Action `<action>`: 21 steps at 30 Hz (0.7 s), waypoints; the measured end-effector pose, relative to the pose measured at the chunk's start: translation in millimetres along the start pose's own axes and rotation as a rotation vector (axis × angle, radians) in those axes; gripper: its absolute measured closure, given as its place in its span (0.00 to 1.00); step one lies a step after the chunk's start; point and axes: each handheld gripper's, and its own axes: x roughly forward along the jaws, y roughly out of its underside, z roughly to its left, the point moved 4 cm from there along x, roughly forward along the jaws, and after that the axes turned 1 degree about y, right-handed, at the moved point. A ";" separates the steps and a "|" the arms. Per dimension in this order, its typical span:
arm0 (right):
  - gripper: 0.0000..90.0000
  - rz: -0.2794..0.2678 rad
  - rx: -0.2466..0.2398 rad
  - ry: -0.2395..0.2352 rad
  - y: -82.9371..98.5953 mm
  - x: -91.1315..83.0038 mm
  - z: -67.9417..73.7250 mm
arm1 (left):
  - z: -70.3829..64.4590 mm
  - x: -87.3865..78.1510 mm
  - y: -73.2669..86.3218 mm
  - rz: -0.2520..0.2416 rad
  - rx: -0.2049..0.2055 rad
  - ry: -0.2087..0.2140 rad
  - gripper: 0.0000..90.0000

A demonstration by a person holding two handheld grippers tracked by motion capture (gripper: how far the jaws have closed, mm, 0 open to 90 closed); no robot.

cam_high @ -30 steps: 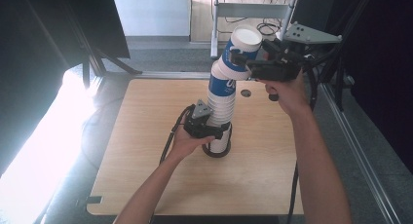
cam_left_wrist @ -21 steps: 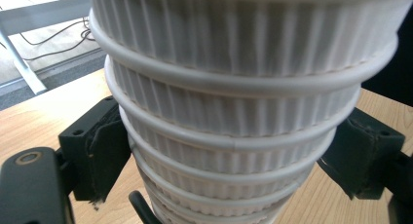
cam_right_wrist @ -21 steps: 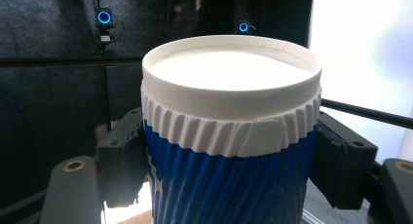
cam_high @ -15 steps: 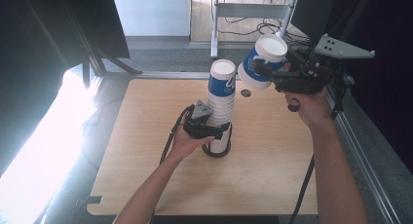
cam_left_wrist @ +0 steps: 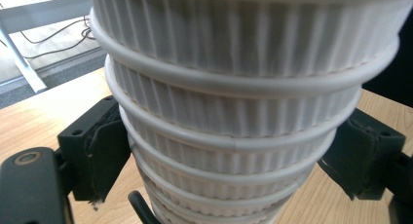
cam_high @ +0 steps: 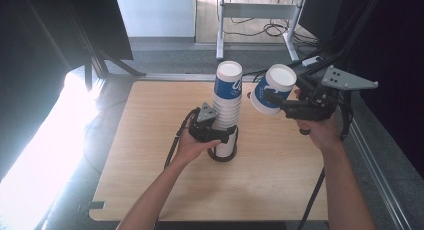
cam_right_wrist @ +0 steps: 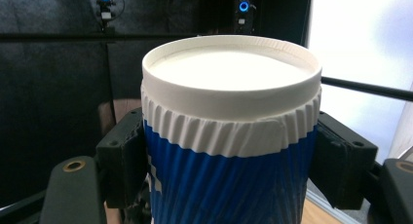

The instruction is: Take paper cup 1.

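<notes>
The table (cam_high: pixel 150 190) bore a tall stack (cam_high: pixel 226 110) of upturned paper cups near its middle. The left gripper (cam_high: pixel 220 136) was clamped low on that stack. Beside the top, in the air, the right gripper (cam_high: pixel 272 97) pinched one cup (cam_high: pixel 270 90), tilted. Squeezing harder could crush that thin cup; a loose hold below might let the stack topple
</notes>
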 end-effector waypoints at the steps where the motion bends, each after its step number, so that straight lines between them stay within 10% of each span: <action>1: 0.28 0.000 0.000 0.000 0.0 0.0 0.0 | 0.0 0.0 0.0 0.000 0.000 0.000 0.14; 21: 0.27 0.048 0.032 -0.040 74.7 3.4 23.6 | 8.5 -35.5 2.7 -0.046 -0.071 0.016 0.07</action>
